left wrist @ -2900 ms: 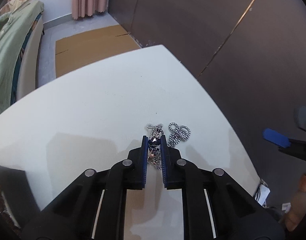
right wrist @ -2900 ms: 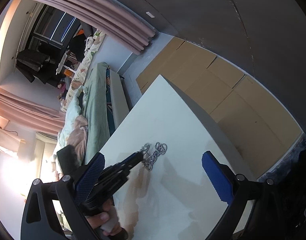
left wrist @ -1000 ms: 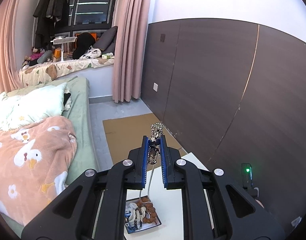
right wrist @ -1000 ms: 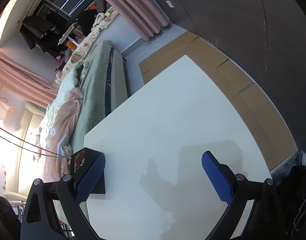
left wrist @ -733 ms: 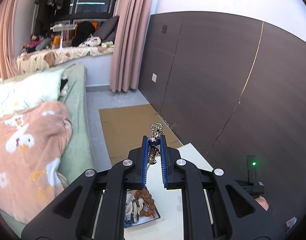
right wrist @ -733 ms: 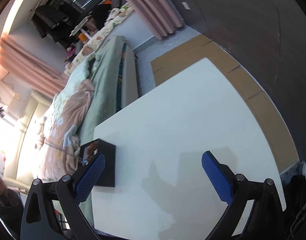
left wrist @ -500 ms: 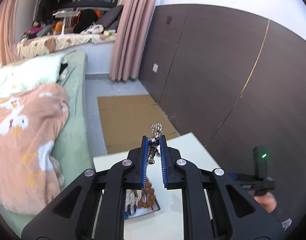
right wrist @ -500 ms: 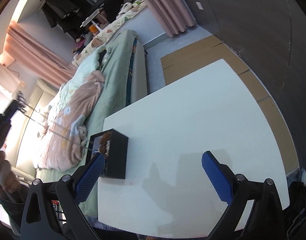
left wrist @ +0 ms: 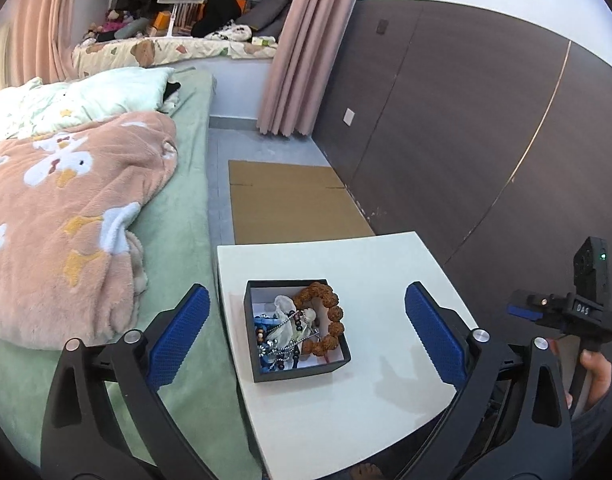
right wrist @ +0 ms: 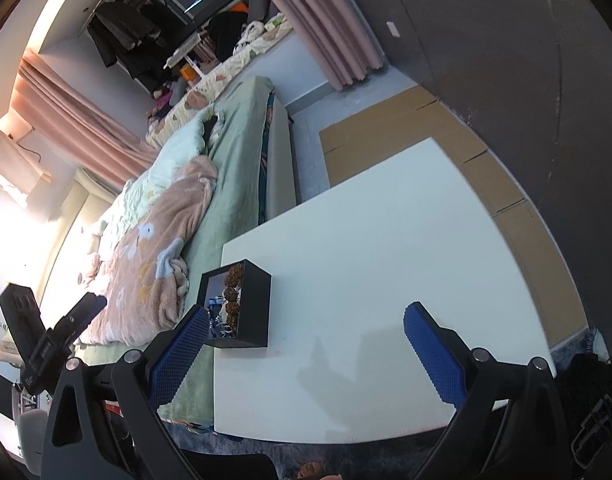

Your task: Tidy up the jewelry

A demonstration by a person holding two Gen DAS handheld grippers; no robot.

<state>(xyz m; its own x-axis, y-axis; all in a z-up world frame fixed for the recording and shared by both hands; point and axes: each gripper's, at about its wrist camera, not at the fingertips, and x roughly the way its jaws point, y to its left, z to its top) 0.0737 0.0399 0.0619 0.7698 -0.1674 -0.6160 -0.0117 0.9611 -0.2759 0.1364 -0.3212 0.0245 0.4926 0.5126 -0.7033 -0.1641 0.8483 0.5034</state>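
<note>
**Now both tongs spread, jewelry lying in the black box**

Above the white table [left wrist: 386, 264], the left gripper [left wrist: 306, 334] hangs with its blue pads [left wrist: 179, 334] spread wide and nothing between them. Directly below sits the black box [left wrist: 297, 368], open-topped, near the table edge that faces the bed [left wrist: 173, 240]. Inside it lie a brown beaded bracelet [left wrist: 326, 320] along the far and right sides, a silver chain [left wrist: 293, 338] draped across the middle, and a tangle of small blue and dark beads toward the left.

The right gripper [right wrist: 303, 354] is likewise wide apart and holds nothing; it hovers over the near part of the table, with the box just beside its left pad. A peach blanket [left wrist: 65, 220] with white flowers covers the bed. Flat cardboard [left wrist: 293, 204] lies on the floor beyond the table.
</note>
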